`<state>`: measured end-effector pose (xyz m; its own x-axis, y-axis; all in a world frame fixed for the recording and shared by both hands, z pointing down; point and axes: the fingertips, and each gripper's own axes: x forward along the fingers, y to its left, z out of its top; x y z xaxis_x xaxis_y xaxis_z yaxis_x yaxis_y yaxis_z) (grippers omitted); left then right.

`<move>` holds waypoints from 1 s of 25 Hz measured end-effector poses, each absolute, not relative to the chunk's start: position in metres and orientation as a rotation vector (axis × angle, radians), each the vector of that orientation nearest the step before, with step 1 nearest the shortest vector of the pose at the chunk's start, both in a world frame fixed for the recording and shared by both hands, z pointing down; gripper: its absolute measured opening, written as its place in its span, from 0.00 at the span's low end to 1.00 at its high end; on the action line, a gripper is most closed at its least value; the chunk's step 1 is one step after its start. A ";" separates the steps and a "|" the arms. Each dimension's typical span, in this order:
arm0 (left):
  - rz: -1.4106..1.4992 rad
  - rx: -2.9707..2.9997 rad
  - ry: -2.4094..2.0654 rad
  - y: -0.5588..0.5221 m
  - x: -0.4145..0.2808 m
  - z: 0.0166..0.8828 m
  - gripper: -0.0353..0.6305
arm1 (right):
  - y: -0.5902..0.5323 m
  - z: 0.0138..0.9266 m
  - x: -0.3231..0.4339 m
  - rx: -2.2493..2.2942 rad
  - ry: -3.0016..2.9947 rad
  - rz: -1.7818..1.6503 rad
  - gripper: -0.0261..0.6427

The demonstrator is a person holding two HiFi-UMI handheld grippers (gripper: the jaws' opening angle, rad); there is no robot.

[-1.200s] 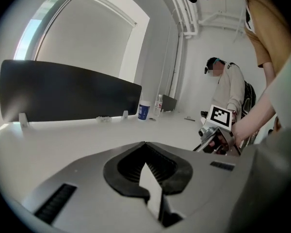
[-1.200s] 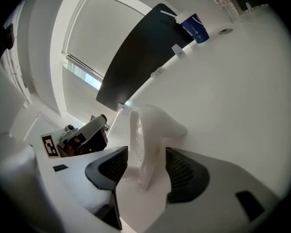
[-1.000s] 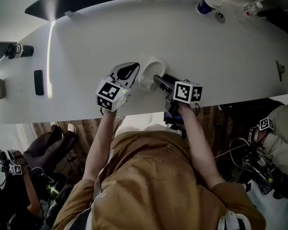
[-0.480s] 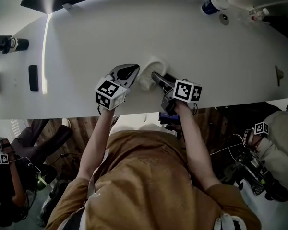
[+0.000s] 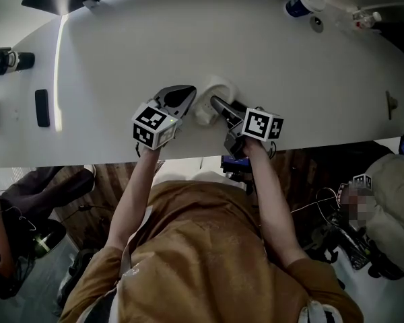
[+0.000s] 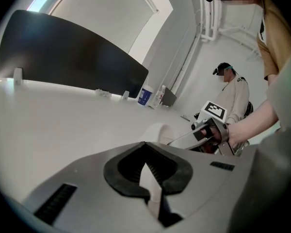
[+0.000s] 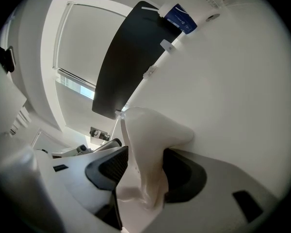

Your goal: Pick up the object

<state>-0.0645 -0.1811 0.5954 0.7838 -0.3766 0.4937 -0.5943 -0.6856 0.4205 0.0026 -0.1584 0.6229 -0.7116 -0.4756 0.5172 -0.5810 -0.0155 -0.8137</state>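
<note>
A white rounded object (image 5: 211, 98) rests on the white table (image 5: 121, 52) near its front edge. My right gripper (image 5: 217, 105) comes in from the right and is shut on it. In the right gripper view the object (image 7: 148, 144) fills the gap between the two black pads (image 7: 109, 166). My left gripper (image 5: 182, 99) lies just left of the object with its jaws together at the tip. In the left gripper view a thin white sliver shows between the pads (image 6: 123, 171) of that gripper (image 6: 145, 152); the object (image 6: 157, 130) sits beyond them.
A blue-and-white tub (image 5: 297, 2) stands at the table's far right. A flat black device (image 5: 41, 108) and a dark cylinder (image 5: 7, 60) lie at the left. A small dark item (image 5: 392, 103) is near the right edge. Another person (image 6: 230, 96) stands beyond the table.
The head view has drifted a little. Both grippers and the white object keep the same places relative to each other.
</note>
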 end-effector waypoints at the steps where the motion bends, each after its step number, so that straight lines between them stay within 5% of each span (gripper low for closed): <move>1: 0.500 2.395 -0.715 -0.181 -0.064 0.596 0.06 | -0.159 0.623 0.002 1.152 -2.143 1.851 0.38; 25: 0.437 2.263 -0.631 -0.188 -0.054 0.607 0.06 | -0.166 0.622 -0.006 1.034 -2.165 1.927 0.37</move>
